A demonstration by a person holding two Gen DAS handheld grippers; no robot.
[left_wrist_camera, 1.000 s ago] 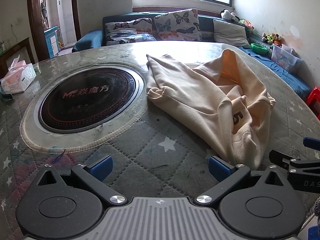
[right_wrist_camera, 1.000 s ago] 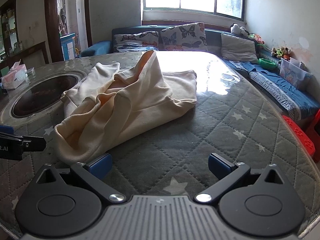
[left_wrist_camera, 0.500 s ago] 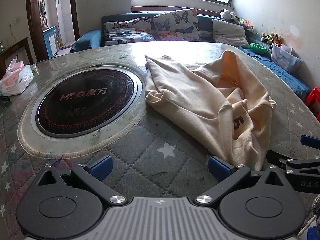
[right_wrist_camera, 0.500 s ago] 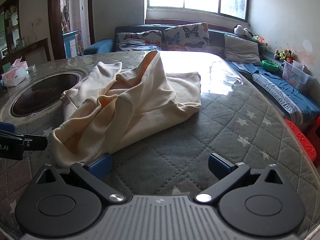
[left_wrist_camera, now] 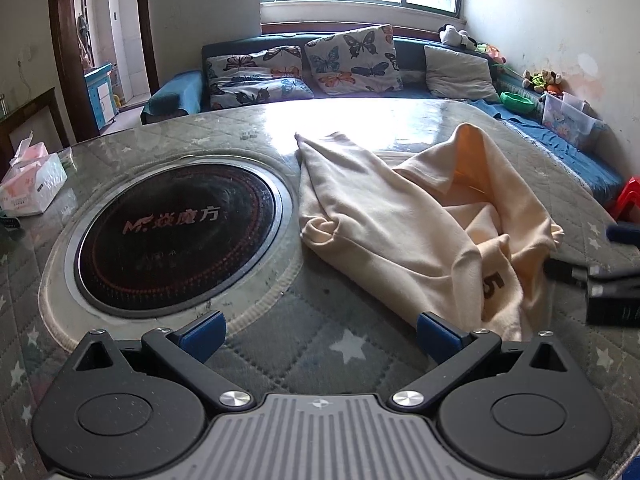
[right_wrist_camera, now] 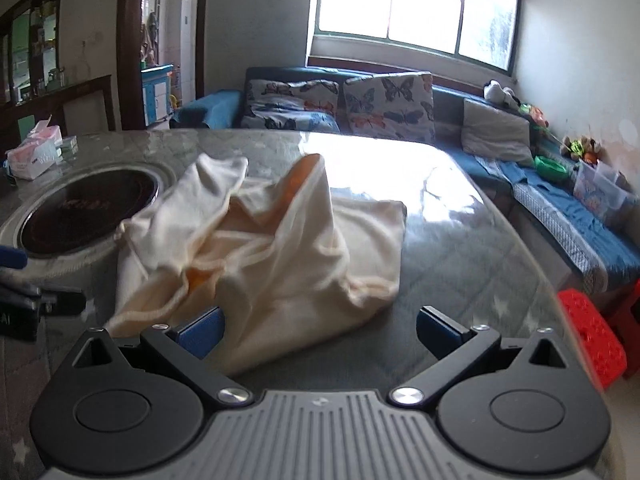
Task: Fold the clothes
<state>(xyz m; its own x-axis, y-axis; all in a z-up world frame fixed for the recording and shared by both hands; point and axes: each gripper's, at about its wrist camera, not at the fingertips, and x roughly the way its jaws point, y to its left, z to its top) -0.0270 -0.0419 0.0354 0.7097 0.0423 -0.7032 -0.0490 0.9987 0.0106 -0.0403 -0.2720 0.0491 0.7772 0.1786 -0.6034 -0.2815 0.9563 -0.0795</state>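
A cream garment (left_wrist_camera: pixel 404 220) lies crumpled on the quilted, star-patterned tabletop (left_wrist_camera: pixel 320 344), just right of a round black cooktop (left_wrist_camera: pixel 176 236) set into the surface. One fold stands up in a peak at the far right, showing an orange inner side, and a dark "5" shows on the near right edge. The left tongs (left_wrist_camera: pixel 320 330) are spread wide and hold nothing, their right fingertip just beside the garment's near hem. The right tongs (right_wrist_camera: pixel 320 328) are also spread, with the near bulge of the garment (right_wrist_camera: pixel 276 248) lying between the blue fingertips (right_wrist_camera: pixel 202 330). A tissue box (left_wrist_camera: pixel 30 184) sits at the far left
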